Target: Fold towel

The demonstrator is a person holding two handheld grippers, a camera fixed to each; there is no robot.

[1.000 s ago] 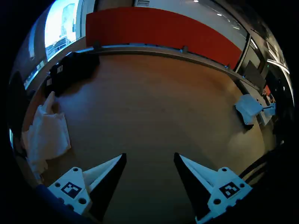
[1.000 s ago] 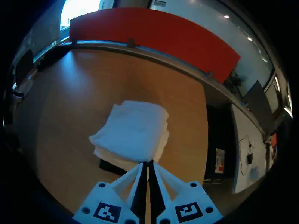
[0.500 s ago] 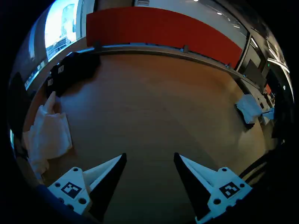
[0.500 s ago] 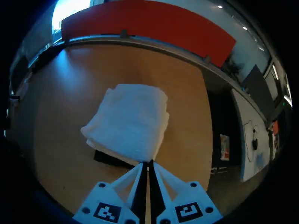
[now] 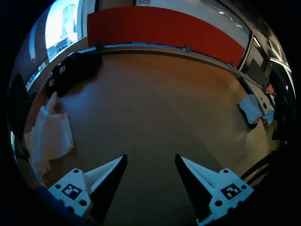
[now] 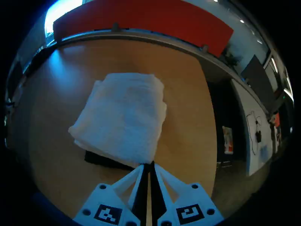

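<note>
Pinching the near corner of the folded towel [image 6: 120,113], the jaws of my right gripper [image 6: 149,165] are pressed together; the towel sits toward the worktop's [image 6: 184,113] right edge. My left gripper [image 5: 150,160] has its jaws wide apart, holding nothing.

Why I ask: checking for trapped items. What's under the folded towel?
Beneath the folded towel, at its near edge, a dark patch shows: shadow or object, unclear. The rest is covered.
</note>
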